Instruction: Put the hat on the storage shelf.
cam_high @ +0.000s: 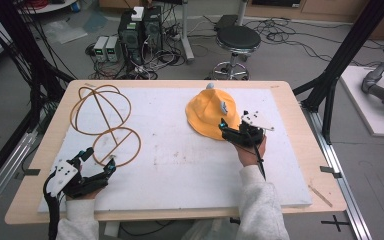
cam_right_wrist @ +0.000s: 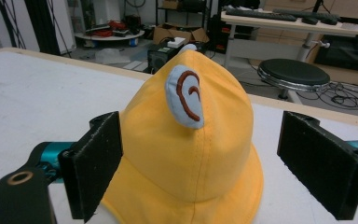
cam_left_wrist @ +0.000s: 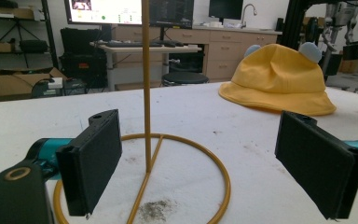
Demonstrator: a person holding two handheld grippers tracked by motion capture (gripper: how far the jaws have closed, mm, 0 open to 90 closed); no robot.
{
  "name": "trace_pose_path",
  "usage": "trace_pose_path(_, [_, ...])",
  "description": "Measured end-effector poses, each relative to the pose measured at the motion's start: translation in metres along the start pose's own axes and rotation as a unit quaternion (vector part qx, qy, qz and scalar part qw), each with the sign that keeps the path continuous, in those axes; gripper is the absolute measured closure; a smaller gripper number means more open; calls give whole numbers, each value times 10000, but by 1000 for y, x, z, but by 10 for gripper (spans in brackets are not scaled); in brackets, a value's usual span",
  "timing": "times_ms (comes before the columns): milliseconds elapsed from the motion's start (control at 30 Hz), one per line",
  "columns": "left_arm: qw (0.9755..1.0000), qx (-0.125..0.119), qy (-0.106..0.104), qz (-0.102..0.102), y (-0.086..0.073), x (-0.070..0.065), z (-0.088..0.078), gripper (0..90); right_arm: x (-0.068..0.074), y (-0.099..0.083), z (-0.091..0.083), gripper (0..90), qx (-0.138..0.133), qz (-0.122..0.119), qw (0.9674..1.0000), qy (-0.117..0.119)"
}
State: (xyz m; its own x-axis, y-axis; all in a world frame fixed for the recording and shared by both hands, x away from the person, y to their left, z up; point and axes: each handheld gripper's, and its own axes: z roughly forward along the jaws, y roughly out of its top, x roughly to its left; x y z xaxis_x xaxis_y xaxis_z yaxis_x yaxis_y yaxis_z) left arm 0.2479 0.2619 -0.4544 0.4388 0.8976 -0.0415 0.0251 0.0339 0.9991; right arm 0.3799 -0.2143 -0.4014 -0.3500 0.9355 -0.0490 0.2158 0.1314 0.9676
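While both tools gape wide, the yellow hat (cam_right_wrist: pixel 186 163) shows a pale-blue ear (cam_right_wrist: pixel 185 97) with brown swirl.

Two forearms in pale grey sleeves enter from the bottom edge of the high view. At the lower left of that frame the left hand (cam_high: pixel 82 192) grips the left tongs (cam_high: pixel 100 160), which lie low and point toward the upper right; in the left gripper view their black jaws stand wide apart, one at each side of the frame. Right of centre in the high view, the right hand (cam_high: pixel 250 152) holds the right tongs (cam_high: pixel 223 129) pointing toward the upper left. In the right gripper view their jaws are likewise spread wide, gripping nothing.
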Motion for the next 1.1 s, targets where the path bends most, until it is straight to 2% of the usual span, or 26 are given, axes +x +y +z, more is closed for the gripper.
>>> trace_pose_path(267, [10000,12,-4,-15,0,1,0,149,4,0,13,165,113,-47,9998,-156])
trace_pose_path(300, [10000,23,-7,-2,0,0,0,149,6,2,15,168,48,-135,9996,-248])
trace_pose_path(567, [10000,19,-3,-39,0,1,0,149,11,6,29,205,-20,-176,9991,-388])
trace_pose_path(733, [10000,20,-3,-31,0,1,0,149,11,5,36,207,26,-137,9992,-386])
trace_pose_path(1000, [10000,17,-8,-40,0,1,0,149,18,7,42,268,-81,-301,9989,-348])
trace_pose_path(1100, [10000,15,-5,-44,0,1,0,149,18,6,45,284,-15,-307,9988,-375])
